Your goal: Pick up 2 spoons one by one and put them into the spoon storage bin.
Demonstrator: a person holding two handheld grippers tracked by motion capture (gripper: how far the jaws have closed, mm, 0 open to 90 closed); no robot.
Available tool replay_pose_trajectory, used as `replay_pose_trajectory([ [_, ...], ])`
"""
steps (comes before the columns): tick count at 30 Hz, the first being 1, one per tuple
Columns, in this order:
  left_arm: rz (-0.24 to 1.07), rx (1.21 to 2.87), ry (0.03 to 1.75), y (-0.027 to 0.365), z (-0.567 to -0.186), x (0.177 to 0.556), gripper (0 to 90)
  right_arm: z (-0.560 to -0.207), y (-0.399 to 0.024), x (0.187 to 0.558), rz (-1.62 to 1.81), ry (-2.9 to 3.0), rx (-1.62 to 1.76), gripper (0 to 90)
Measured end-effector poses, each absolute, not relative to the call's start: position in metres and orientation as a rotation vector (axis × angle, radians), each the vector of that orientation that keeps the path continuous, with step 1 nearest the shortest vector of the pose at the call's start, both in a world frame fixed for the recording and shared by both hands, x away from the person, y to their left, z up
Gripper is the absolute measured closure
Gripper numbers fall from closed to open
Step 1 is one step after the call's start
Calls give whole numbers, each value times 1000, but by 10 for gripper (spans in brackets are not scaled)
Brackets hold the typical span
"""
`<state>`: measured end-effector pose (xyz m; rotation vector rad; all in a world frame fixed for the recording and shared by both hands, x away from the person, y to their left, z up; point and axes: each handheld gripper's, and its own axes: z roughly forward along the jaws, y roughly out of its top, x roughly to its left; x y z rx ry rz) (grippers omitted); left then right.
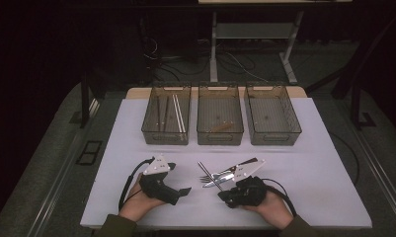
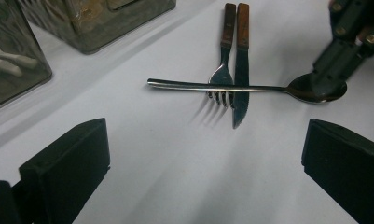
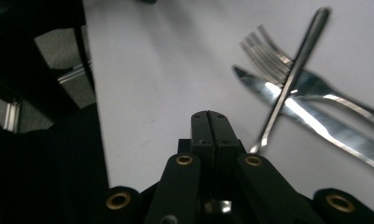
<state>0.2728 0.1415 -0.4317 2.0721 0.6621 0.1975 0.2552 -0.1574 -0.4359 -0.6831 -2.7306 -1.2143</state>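
Your left gripper [image 1: 184, 191] rests low on the white table [image 1: 309, 187], near its front edge, pointing toward the cutlery. Its jaws stand wide apart with nothing between them; the left gripper view shows bare tabletop in the gap.

Just to the right lies the cutlery pile. The fork [image 2: 224, 70] and knife [image 2: 240, 79] lie side by side, touching, wooden handles pointing away from you. The spoon [image 2: 250, 87] lies across both of them, over the fork's tines and the knife's blade, with its bowl on the right.

Your right gripper [image 1: 224, 196] sits at that bowl end. Its jaws are pressed fully together, as the right gripper view shows, and they have hold of nothing. In the left gripper view its tip meets the spoon's bowl; whether it touches or hangs just above, I cannot tell.

At the far side of the table three clear bins stand in a row: the left bin [image 1: 167, 114] holds pale sticks, the middle bin [image 1: 220, 114] one small brown item, the right bin [image 1: 271, 114] nothing I can make out.
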Motion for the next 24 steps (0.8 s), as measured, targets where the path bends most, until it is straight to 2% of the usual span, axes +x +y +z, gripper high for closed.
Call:
replay_pose_trajectory([
  [12,200,2075,661,141,-432,273,0,-444,-155,235,-1076,-2776,-658,899],
  [24,196,2072,664,141,-432,273,0,-442,-169,248,-1050,-2845,-735,899],
])
